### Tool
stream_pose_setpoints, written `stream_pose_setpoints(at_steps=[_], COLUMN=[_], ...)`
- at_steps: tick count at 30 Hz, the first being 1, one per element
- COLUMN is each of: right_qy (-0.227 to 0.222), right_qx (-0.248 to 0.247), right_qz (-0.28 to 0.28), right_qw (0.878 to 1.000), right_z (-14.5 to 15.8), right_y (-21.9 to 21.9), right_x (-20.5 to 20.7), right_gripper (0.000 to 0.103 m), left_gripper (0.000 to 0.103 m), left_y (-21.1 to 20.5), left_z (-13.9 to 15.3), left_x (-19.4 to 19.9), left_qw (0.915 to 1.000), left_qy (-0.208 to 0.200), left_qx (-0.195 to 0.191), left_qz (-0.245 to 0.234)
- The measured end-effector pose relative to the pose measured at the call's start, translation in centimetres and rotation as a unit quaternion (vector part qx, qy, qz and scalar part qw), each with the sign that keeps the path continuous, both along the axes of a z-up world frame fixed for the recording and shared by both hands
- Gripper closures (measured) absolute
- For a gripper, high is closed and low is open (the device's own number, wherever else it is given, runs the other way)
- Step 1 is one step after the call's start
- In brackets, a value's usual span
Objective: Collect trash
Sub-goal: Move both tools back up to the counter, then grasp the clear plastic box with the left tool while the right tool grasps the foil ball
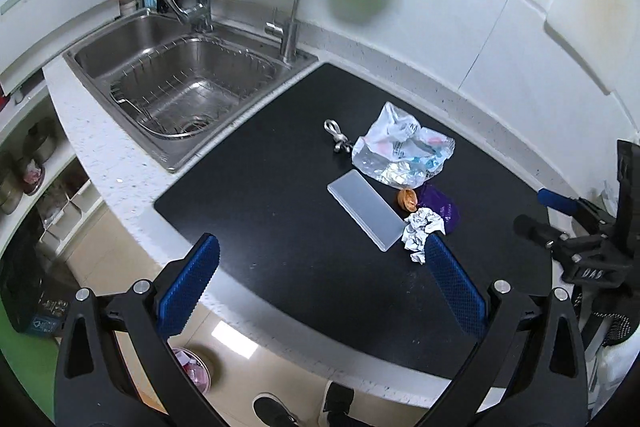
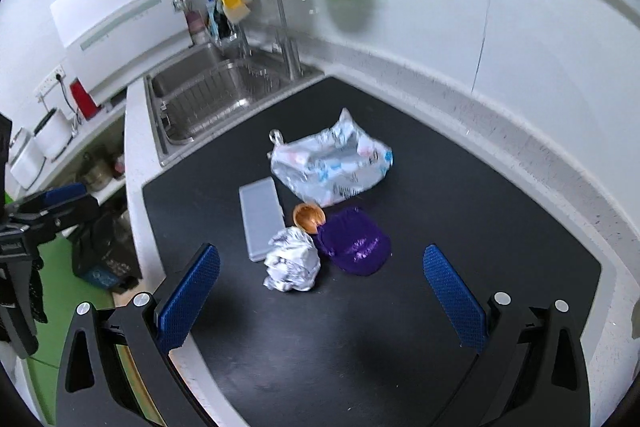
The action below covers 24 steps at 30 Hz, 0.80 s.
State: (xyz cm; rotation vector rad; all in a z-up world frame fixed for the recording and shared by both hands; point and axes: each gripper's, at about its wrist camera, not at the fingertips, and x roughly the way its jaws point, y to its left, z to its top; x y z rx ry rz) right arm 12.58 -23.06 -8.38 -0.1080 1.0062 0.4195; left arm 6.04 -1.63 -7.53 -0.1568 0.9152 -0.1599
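Observation:
On the black counter mat (image 1: 280, 227) (image 2: 400, 327) lie a crumpled paper ball (image 1: 422, 231) (image 2: 292, 261), a purple wrapper (image 1: 442, 205) (image 2: 354, 241), an orange shell-like piece (image 1: 408, 199) (image 2: 309, 215) and a crumpled clear plastic bag (image 1: 400, 151) (image 2: 332, 163). My left gripper (image 1: 320, 255) is open and empty above the mat's front edge, its right finger just in front of the paper ball. My right gripper (image 2: 320, 263) is open and empty, the paper ball and purple wrapper lying just beyond its fingertips. The right gripper also shows in the left wrist view (image 1: 560, 211).
A translucent flat case (image 1: 366, 213) (image 2: 262, 217) and a metal key clip (image 1: 338, 139) (image 2: 277, 137) lie beside the trash. A steel sink (image 1: 180, 95) (image 2: 216, 95) with faucets is at left. A bin with rubbish (image 1: 196, 371) stands on the floor below the counter.

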Motion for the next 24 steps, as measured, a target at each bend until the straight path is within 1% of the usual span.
stream_pose_setpoints(at_steps=[4, 9, 18, 19, 20, 21, 22, 23, 24], right_qy=[0.028, 0.056, 0.076, 0.079, 0.083, 0.088, 0.092, 0.096, 0.099], right_qx=[-0.008, -0.018, -0.021, -0.021, -0.025, -0.030, -0.033, -0.035, -0.039], right_qz=[0.020, 0.044, 0.057, 0.058, 0.059, 0.059, 0.060, 0.061, 0.061], right_qw=[0.999, 0.997, 0.995, 0.995, 0.994, 0.994, 0.993, 0.993, 0.992], right_z=[-3.0, -6.0, -8.4, -8.6, -8.9, -9.1, -9.4, -9.6, -9.8], right_y=[1.0, 2.7, 4.3, 4.5, 4.6, 4.8, 4.7, 4.8, 4.8], right_x=[1.3, 2.2, 3.1, 3.1, 3.1, 3.3, 3.4, 3.4, 3.4], right_gripper=[0.005, 0.005, 0.006, 0.010, 0.020, 0.025, 0.035, 0.042, 0.046], left_gripper=[0.003, 0.003, 0.003, 0.003, 0.003, 0.003, 0.003, 0.003, 0.003], left_y=[-0.9, -0.9, 0.2, 0.3, 0.3, 0.3, 0.3, 0.3, 0.3], left_z=[-1.8, -3.4, -4.9, -5.1, -5.2, -5.2, -5.3, -5.3, -5.3], left_x=[1.3, 2.1, 2.8, 2.9, 2.9, 2.9, 3.0, 3.1, 3.2], left_qw=[0.9998, 0.9991, 0.9979, 0.9977, 0.9977, 0.9977, 0.9977, 0.9977, 0.9977], left_qy=[0.021, 0.040, 0.058, 0.060, 0.061, 0.062, 0.062, 0.062, 0.063], left_qx=[0.003, 0.003, -0.002, -0.004, -0.004, -0.005, -0.005, -0.006, -0.007], left_qz=[0.005, 0.015, 0.029, 0.029, 0.029, 0.028, 0.028, 0.027, 0.026])
